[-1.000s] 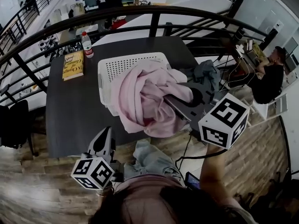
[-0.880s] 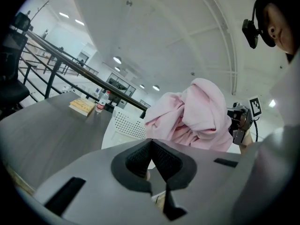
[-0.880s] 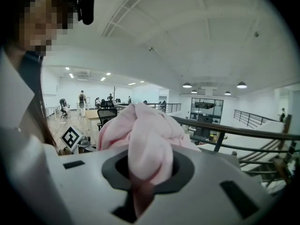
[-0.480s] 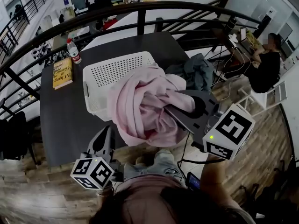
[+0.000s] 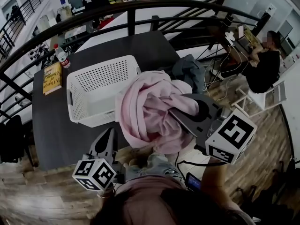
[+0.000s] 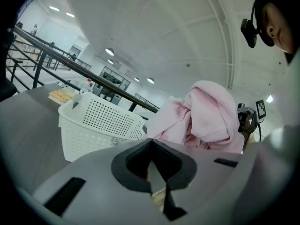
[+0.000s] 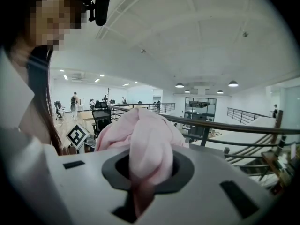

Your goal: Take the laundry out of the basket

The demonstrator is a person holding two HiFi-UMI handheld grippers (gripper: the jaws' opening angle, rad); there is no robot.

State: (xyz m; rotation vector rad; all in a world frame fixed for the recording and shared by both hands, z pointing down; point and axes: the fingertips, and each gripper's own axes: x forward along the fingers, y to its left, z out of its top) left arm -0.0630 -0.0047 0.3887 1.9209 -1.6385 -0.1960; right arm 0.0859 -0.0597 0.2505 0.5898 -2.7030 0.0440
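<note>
On the dark table [image 5: 51, 121], the white basket [image 5: 93, 86] sits left of centre. My right gripper [image 5: 180, 116] pinches the pink garment [image 5: 150, 107] at centre, just right of the basket. My left gripper [image 5: 105, 142], lower left, is pressed together, empty.

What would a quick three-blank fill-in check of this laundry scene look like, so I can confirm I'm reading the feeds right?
1. The garment clamped in the right gripper is ____ in colour.
2. The perforated white basket stands on a dark ____.
3. Next to the yellow book stands a plastic ____.

Missing words: pink; table; bottle.
</note>
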